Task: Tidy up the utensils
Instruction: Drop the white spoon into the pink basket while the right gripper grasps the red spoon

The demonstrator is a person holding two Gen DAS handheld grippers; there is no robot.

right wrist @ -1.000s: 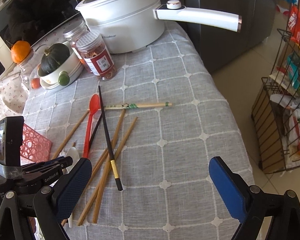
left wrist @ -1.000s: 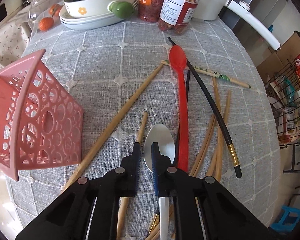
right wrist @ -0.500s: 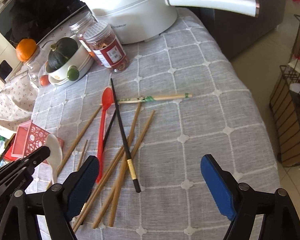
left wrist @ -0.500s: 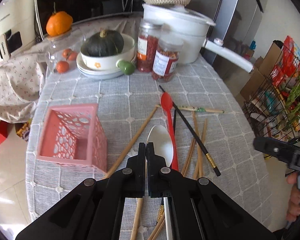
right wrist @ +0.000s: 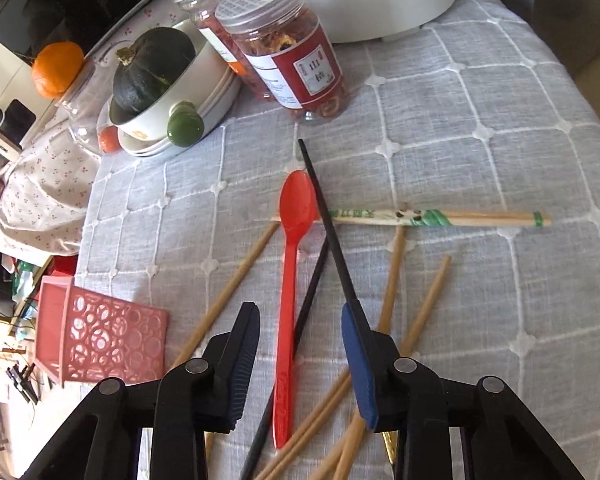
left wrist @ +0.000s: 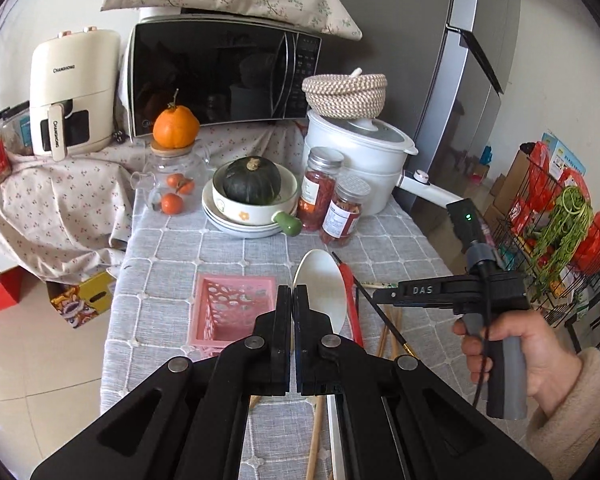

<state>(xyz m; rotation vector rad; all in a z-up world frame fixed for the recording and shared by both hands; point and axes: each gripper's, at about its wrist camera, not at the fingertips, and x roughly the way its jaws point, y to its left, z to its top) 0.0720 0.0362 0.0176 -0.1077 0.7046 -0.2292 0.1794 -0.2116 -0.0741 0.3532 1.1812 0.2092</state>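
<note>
Above the tabletop [left wrist: 172, 248], the left gripper [left wrist: 291, 300] fingers pinch the white spoon [left wrist: 320, 288], lifted near the seemingly empty pink basket [left wrist: 232, 312]. The right gripper [right wrist: 300, 344], fingers partly spread, hovers over the red spoon [right wrist: 290, 272] and chopsticks [right wrist: 392, 280], all unsorted.

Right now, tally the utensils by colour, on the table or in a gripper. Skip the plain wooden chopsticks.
White spoon, held in the left gripper: 1
Red spoon: 1
Black chopsticks: 2
Printed chopstick with green bands: 1
Total: 5
</note>
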